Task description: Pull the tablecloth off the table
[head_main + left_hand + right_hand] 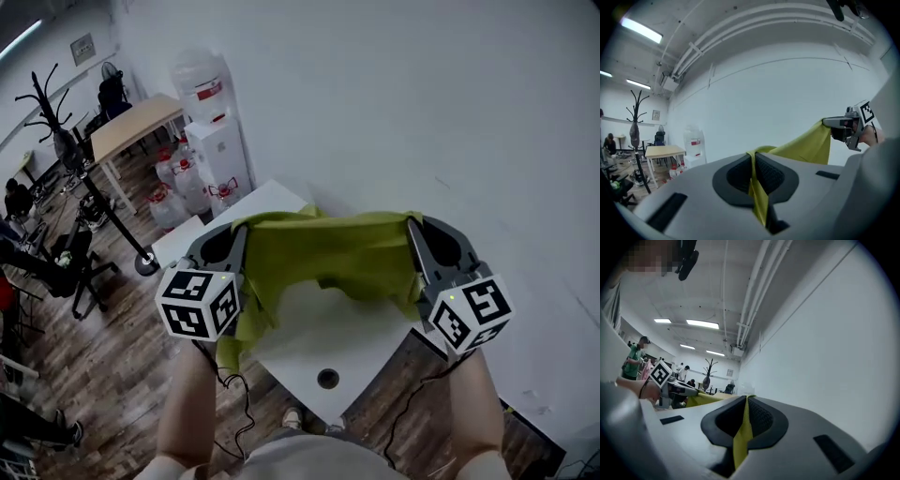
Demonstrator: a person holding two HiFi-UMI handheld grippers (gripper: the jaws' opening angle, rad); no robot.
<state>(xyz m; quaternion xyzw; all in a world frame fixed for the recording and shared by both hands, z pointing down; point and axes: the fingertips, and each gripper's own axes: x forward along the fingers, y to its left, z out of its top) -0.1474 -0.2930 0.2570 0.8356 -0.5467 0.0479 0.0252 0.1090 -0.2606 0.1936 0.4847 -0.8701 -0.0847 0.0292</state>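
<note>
The cloth (328,248) is yellow-green, thin and creased. It hangs stretched across the middle of the head view, its top edge running nearly straight from one gripper to the other. Below that edge it sags in soft folds, and a longer flap drops down the left side past the left gripper (236,234). It covers the far part of the white bench (328,328); the near part of the bench top is bare, with a round hole (327,379) close to the lower edge. Whether the cloth's lower hem touches the bench cannot be told.

In the left gripper view the jaws of the left gripper (753,157) are closed on a pinched fold of the cloth (806,145), which runs off to the right gripper (834,124) at the right of the frame. In the right gripper view the right gripper (745,401) has its jaws pressed together on a narrow strip of cloth (740,437), with the left gripper (689,389) at the left.

At the upper left of the head view a white dispenser (217,150) stands against the wall with a pale jug (202,80) upside down on top. Several more jugs (173,187) with red markings stand on the wooden floor beside it; what is in them cannot be made out.
</note>
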